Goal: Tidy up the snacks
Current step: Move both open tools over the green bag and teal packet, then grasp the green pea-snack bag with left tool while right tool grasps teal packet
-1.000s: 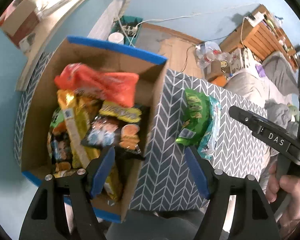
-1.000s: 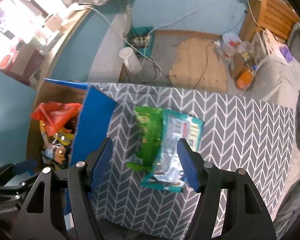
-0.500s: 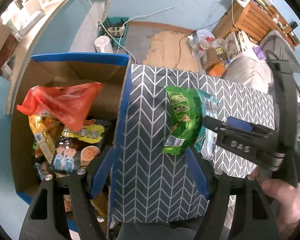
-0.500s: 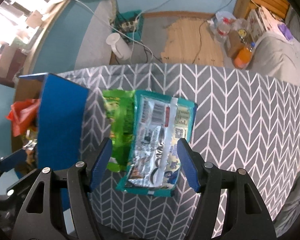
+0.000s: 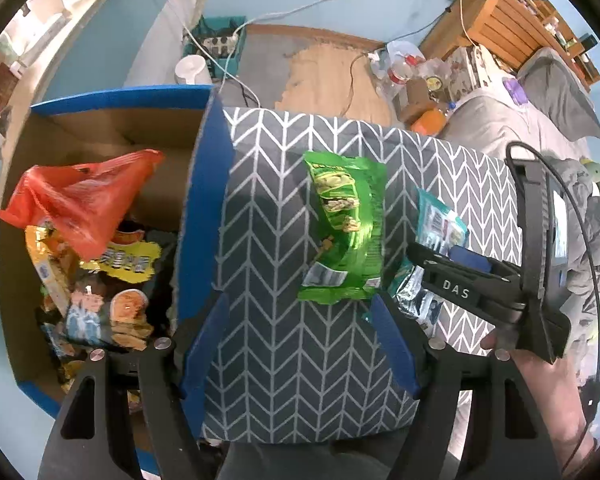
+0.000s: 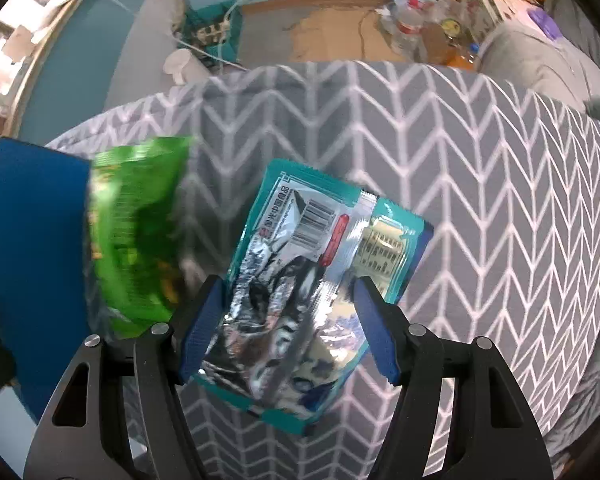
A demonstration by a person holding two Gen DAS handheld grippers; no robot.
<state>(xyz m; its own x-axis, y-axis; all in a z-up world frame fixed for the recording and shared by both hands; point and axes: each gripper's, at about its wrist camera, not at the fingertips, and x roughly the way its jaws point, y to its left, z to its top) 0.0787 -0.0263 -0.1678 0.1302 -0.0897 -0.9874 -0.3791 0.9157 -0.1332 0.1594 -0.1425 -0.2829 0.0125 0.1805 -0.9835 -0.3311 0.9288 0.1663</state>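
the right gripper [image 6: 288,322] points down over a teal snack packet [image 6: 320,280] with a silver back and a barcode. its blue pads [image 6: 204,328] stand apart on either side of the packet's lower half, and whether they press on it or only frame it cannot be told from this view. the packet lies flat on a grey herringbone-patterned surface [image 6: 480,208]. just to its left lies a green snack bag [image 6: 136,232], blurred here.

the left gripper [image 5: 300,344] also points down, its jaws wide with nothing between them but the patterned surface [image 5: 284,360]. the green snack bag [image 5: 344,232] lies just beyond its fingertips, nearer the right-hand pad. beside that bag, to its right, the teal packet [image 5: 436,224] shows under the black body of the right gripper [image 5: 452,276], with a hand [image 5: 540,376] behind it.

at the left of the patterned surface stands an open cardboard box [image 5: 100,128] edged in blue tape. inside it are heaped snacks: an orange-red bag [image 5: 80,200] on top, a yellow packet [image 5: 120,258] and others below. past the surface, the floor holds cables, a white cup [image 5: 192,70] and a wooden shelf [image 5: 512,20].
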